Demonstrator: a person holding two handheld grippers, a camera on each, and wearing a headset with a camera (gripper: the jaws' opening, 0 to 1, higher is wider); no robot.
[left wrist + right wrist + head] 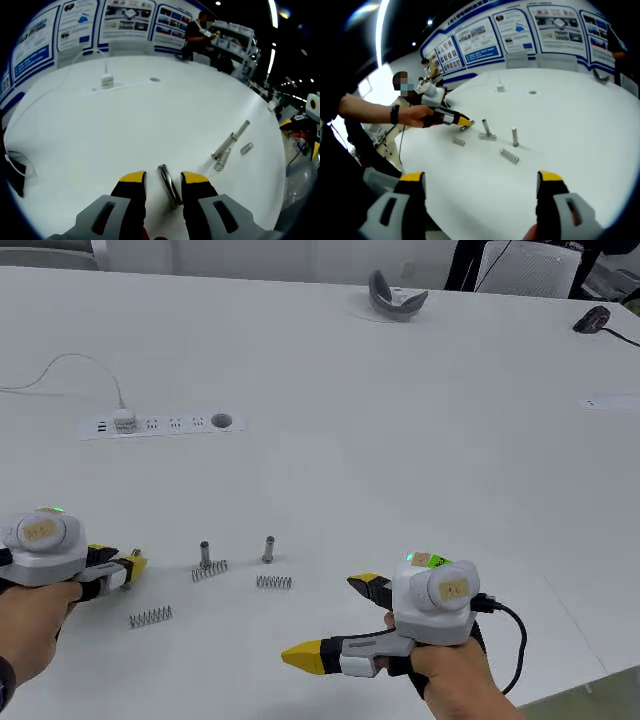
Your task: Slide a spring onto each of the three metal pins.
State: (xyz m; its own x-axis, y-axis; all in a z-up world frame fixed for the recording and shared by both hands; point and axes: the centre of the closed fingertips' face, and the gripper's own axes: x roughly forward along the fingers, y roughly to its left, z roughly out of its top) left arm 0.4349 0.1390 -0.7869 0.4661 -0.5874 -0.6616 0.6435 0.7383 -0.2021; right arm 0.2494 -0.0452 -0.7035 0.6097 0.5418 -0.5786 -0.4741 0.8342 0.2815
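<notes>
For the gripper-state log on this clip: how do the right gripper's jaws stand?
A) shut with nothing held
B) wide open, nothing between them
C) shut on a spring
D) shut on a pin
B: in the right gripper view the right gripper has its jaws far apart with only bare table between them, and the nearest spring lies beyond the tips.

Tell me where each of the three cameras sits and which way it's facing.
Head view: on the headset, looking down at the table; left hand holds left gripper, right hand holds right gripper.
Left gripper view: along its jaws, over a metal pin, toward the power strip.
Right gripper view: along its open jaws, toward the left gripper and arm.
Shared: head and right gripper views show both upright pins.
</notes>
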